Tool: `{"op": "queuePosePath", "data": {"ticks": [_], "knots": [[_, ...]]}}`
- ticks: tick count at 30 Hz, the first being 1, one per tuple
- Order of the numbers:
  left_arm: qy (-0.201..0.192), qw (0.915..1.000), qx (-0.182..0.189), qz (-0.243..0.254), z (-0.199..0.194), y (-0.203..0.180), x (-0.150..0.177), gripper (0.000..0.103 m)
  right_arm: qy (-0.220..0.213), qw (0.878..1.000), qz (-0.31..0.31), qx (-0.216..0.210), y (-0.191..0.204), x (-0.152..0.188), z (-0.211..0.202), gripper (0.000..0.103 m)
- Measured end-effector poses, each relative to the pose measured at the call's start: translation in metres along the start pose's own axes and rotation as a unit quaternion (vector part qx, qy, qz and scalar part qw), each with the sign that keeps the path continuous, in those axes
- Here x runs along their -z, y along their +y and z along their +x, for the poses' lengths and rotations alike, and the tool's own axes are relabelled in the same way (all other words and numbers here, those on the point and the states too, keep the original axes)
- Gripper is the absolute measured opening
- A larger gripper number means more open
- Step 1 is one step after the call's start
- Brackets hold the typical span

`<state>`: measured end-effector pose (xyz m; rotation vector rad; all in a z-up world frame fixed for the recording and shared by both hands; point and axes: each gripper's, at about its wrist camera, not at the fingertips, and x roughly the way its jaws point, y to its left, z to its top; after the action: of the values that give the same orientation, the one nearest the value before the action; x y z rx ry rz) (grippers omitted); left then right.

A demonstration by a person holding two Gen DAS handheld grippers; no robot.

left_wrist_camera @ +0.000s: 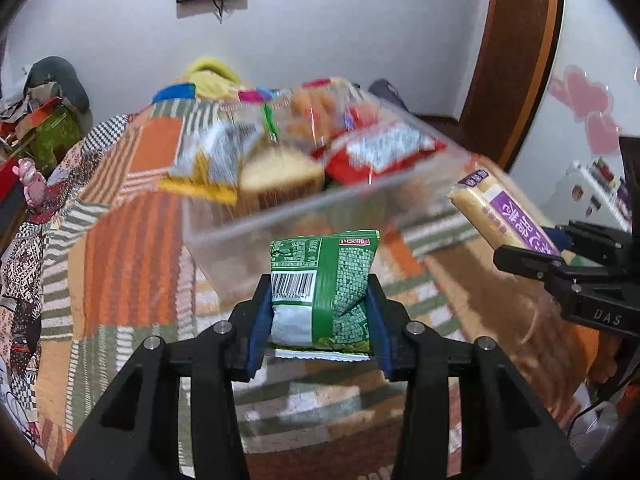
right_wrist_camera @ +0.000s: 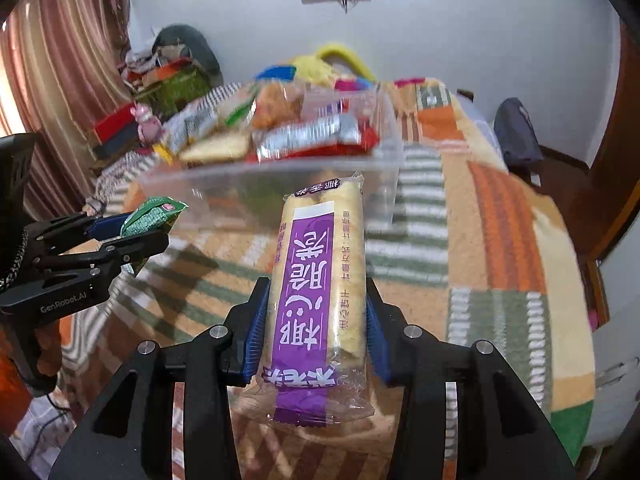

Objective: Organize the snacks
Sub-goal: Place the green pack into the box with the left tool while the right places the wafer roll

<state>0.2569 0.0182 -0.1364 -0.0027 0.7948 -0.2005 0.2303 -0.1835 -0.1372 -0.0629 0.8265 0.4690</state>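
My left gripper (left_wrist_camera: 320,312) is shut on a green snack packet (left_wrist_camera: 326,280) and holds it upright above the bed, just in front of a clear plastic box (left_wrist_camera: 256,228). My right gripper (right_wrist_camera: 316,332) is shut on a long purple-labelled cake packet (right_wrist_camera: 316,276), also in front of the box (right_wrist_camera: 360,176). The box holds several snack packets, among them a red-and-silver one (right_wrist_camera: 316,136) and a slice of cake (left_wrist_camera: 280,172). The right gripper with its cake packet (left_wrist_camera: 504,208) shows at the right of the left wrist view. The left gripper with its green packet (right_wrist_camera: 152,216) shows at the left of the right wrist view.
The box stands on a bed with an orange, green and white patchwork cover (right_wrist_camera: 500,220). Bright soft toys (left_wrist_camera: 208,76) lie behind the box. Cluttered boxes (left_wrist_camera: 44,132) stand at the far left, a wooden door frame (left_wrist_camera: 516,60) at the right.
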Motion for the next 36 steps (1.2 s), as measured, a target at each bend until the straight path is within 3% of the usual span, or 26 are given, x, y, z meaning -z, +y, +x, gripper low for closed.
{"op": "queuePosePath", "data": {"ticks": [6,13,26,36], "knots": [[-0.037,0.9992,0.009,-0.014,-0.014,0.007,-0.035,0.043,-0.049,0.999,0.005,-0.003,0.000,-0.029,-0.011,0.040],[-0.052,0.9982,-0.008,-0.030,0.004,0.008,-0.074,0.043,-0.076,0.997,0.024,-0.002,-0.004,-0.064,0.010,0.040],[-0.026,0.9977,-0.045,-0.043,0.058,0.019,-0.093,0.043,-0.048,0.998,0.039,0.007,-0.006,-0.094,0.059,0.040],[-0.013,0.9982,-0.039,-0.043,0.065,0.018,-0.086,0.048,-0.028,0.999,0.032,0.004,-0.002,-0.093,0.065,0.045]]}}
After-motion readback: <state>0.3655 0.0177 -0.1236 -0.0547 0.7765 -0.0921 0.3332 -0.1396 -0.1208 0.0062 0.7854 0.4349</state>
